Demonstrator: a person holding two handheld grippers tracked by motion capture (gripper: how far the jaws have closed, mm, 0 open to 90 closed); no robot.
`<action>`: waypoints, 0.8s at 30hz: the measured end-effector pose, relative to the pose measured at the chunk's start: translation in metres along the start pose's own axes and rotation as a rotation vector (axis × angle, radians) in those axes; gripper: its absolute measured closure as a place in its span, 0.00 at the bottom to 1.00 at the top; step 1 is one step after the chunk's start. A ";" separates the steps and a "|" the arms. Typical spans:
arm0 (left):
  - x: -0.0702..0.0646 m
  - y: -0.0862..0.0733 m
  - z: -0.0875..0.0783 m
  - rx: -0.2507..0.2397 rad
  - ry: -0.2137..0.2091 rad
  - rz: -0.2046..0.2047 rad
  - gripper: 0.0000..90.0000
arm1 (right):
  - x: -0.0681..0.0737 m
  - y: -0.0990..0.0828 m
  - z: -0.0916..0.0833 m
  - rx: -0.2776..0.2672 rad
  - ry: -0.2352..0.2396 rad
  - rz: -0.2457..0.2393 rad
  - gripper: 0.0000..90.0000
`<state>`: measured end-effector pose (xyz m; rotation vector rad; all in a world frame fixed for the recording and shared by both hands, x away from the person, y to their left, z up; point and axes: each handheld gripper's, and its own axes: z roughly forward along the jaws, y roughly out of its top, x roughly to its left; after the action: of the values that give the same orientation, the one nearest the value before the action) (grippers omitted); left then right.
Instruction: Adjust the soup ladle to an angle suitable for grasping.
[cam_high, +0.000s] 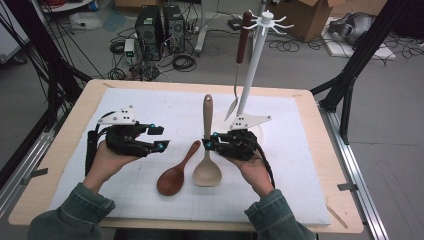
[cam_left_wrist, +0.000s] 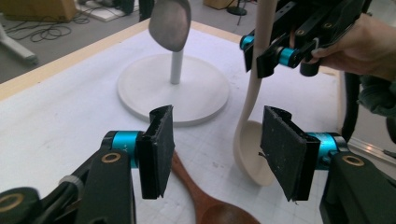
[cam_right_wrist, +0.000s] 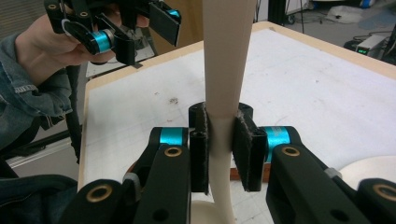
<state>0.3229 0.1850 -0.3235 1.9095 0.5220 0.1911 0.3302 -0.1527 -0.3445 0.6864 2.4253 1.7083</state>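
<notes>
High view: the pale spoon (cam_high: 206, 159) lies before the white stand (cam_high: 251, 65), brown spoon (cam_high: 174, 175) beside it. Left gripper (cam_left_wrist: 215, 154) view: jaws apart, nothing between them. Right gripper (cam_right_wrist: 219, 149) view: jaws clamped on the pale spoon's handle.

A pale beige wooden rice spoon (cam_high: 206, 159) with a long flat handle and a broad rounded bowl sits on the white gridded surface (cam_high: 125, 192). Its bowl rests low on the surface towards the near edge, hollow side up, while the handle rises and points away towards the far edge. The handle is pinched at its narrow neck, just above the bowl, where it widens upwards into a flat paddle. Just to its left lies a dark reddish-brown wooden spoon (cam_high: 175, 176), flat on the surface, its oval bowl near the front and its slim handle angled up and right, its tip close beside the pale spoon's neck.
</notes>
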 end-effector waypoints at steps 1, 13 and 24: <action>0.000 -0.001 -0.001 0.001 0.003 0.000 0.48 | 0.000 0.000 -0.001 0.000 0.000 0.003 0.87; 0.004 -0.016 -0.008 0.002 0.031 -0.015 0.42 | -0.008 -0.001 -0.009 0.003 -0.025 0.016 0.87; 0.011 -0.030 -0.017 -0.004 0.062 -0.036 0.37 | -0.015 0.002 -0.017 -0.003 -0.043 0.024 0.87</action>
<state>0.3187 0.2131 -0.3451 1.8932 0.5971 0.2282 0.3386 -0.1732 -0.3385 0.7470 2.3948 1.6879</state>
